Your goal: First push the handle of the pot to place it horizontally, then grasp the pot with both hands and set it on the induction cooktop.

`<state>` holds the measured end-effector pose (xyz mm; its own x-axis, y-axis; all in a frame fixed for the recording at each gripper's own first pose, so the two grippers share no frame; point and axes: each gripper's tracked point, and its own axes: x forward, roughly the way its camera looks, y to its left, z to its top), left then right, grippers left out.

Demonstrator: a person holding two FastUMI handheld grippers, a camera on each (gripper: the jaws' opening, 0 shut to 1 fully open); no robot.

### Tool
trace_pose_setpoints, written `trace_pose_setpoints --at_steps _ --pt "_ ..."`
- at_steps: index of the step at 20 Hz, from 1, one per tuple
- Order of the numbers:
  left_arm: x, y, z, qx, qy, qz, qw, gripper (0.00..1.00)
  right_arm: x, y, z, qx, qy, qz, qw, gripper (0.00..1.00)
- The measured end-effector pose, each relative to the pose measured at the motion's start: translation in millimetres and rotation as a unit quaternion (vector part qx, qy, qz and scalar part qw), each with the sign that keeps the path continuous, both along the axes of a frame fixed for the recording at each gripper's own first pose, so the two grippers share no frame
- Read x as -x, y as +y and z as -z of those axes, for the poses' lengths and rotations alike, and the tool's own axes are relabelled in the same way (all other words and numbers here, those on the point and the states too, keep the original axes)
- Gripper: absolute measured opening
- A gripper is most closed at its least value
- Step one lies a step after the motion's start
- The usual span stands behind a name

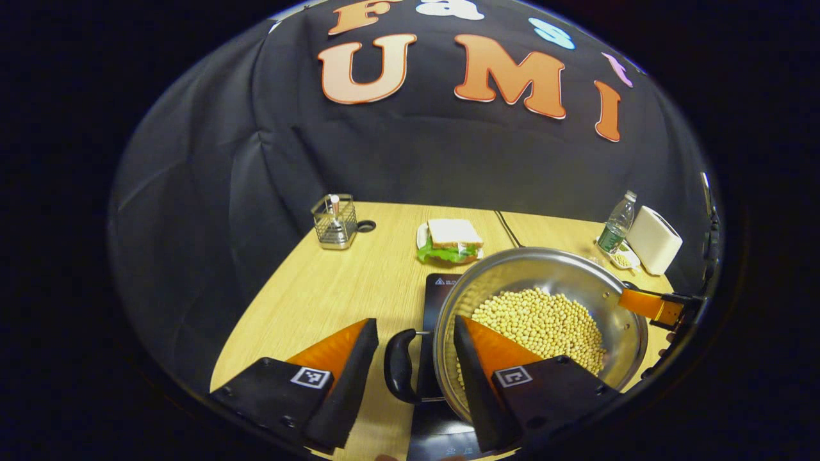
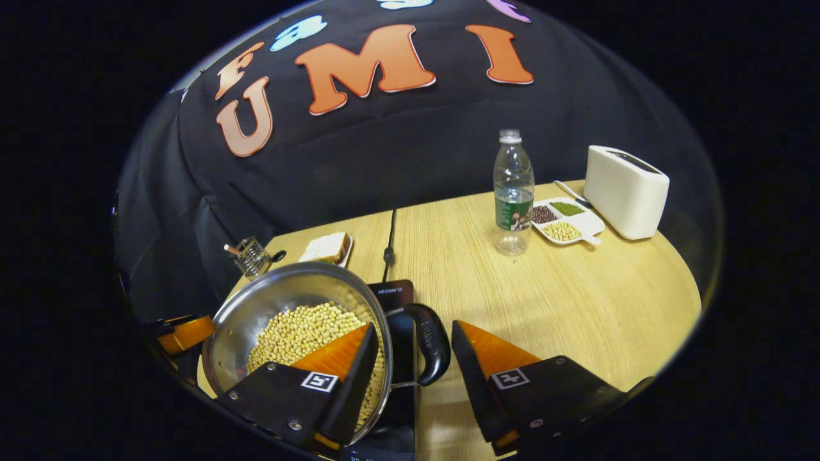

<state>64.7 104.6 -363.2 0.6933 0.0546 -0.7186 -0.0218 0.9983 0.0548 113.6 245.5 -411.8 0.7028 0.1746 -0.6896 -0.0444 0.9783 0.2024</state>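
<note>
Your left gripper (image 1: 415, 358) has its fingers spread wide, one either side of the pot's (image 1: 564, 272) near loop handle (image 1: 401, 366); the inner finger sits over the rim and the yellow beans (image 1: 544, 320), and neither finger is pressing the handle. Your right gripper (image 2: 413, 358) is likewise spread apart around the opposite loop handle (image 2: 432, 342), one finger above the beans, the other out over bare counter (image 2: 576, 301); no squeeze visible there either. The pot sits over the black induction cooktop (image 1: 441, 285), which pokes out beyond and under its rim; whether it rests on the glass or hangs just above it, you cannot tell. Beyond the pot, a sandwich on a plate (image 1: 451, 240) lies close behind the cooktop, with a black cable (image 1: 508, 229) running back from the cooktop beside it. Farther from the pot on the left gripper's side, a wire utensil caddy (image 1: 334, 221) stands. On the right gripper's side, well apart from the pot, a water bottle (image 2: 513, 192), a divided dish of beans (image 2: 567, 221) and a white toaster (image 2: 624, 192) cluster together.
</note>
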Motion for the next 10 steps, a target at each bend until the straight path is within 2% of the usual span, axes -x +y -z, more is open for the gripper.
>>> trace_pose_setpoints --at_steps 1,2,3,5,6,10 --pt "0 -2 -5 -0.002 -0.005 -0.001 1.0 0.82 1 -4 -9 -0.004 -0.005 0.003 1.0 0.82" --pt "-1 -5 -13 -0.002 -0.013 -0.001 1.0 0.88 0 -12 -17 -0.002 -0.012 0.007 1.0 0.87" --pt "1 -8 -21 -0.009 -0.019 -0.001 1.0 0.91 -1 -20 -26 0.002 -0.02 0.011 1.0 0.94" --pt "-1 -18 -45 -0.019 -0.044 0.013 0.999 0.94 0 -35 -49 0.013 -0.037 0.01 0.999 0.95" --pt "-1 -23 -62 -0.023 -0.061 0.016 0.998 1.0 -1 -44 -63 0.019 -0.05 0.012 0.999 0.95" --pt "-5 -48 -132 -0.01 -0.135 0.013 0.991 0.99 2 -77 -138 0.021 -0.112 0.017 0.993 0.95"
